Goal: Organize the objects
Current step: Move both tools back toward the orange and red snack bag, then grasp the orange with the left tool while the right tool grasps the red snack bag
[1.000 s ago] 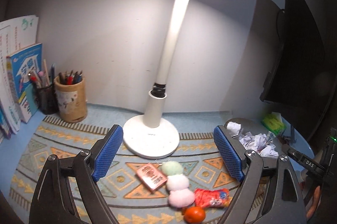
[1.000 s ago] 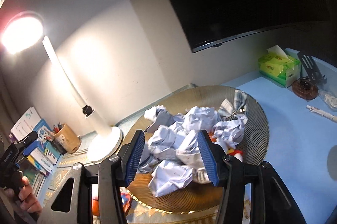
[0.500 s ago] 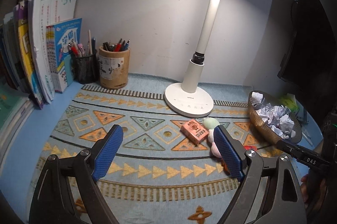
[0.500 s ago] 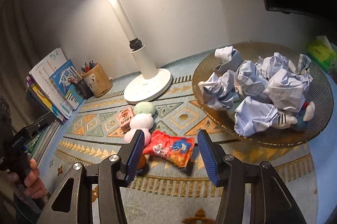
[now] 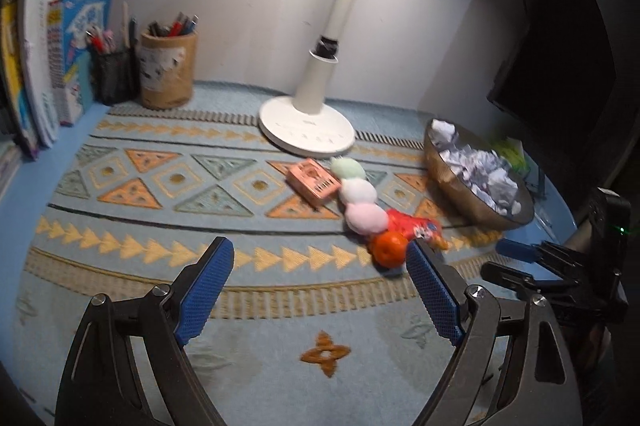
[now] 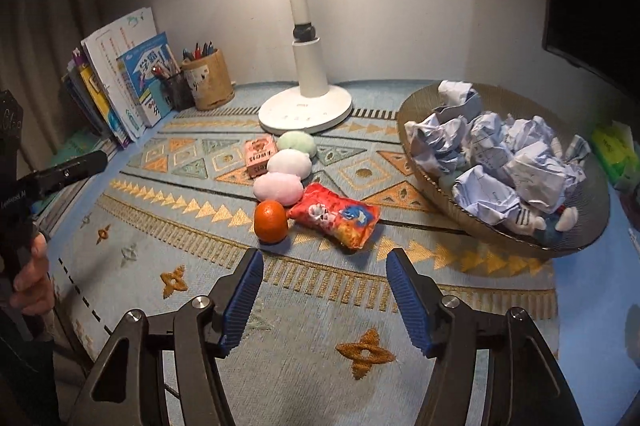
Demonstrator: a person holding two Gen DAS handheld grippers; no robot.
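Along the left edge of the patterned mat [image 6: 360, 306] stand the books [image 6: 120, 86] and two pen pots [image 6: 208, 80], already in order, so the work lies in the loose cluster mid-mat, in front of the lamp base [image 6: 305, 112]. The left gripper [image 5: 320, 290] hangs over bare mat at the near edge, its fingers well apart with nothing between them; the orange [image 5: 387, 248] sits just beyond its right fingertip, not inside the gap. From left to right the cluster runs: a pink box [image 6: 260, 156] touching a row of three soft balls [image 6: 289, 162], the orange at the row's near end, then a red snack packet [image 6: 334, 218] lying flat and touching the orange. The right gripper [image 6: 322, 300] hovers just short of the orange and the packet, its jaws opening and empty. The step in hand looks like a first pick from this cluster, and the right gripper seems better placed. To do it well, choose one item: the orange is likely to roll, so the fingers should straddle it evenly, close to the mat, before closing; the packet is soft and would be easier to pinch across its narrow width. Coming down between the two risks nudging both. At the mat's right edge the bowl [image 6: 412, 106] is heaped with crumpled paper [image 6: 500, 150], leaving little room.
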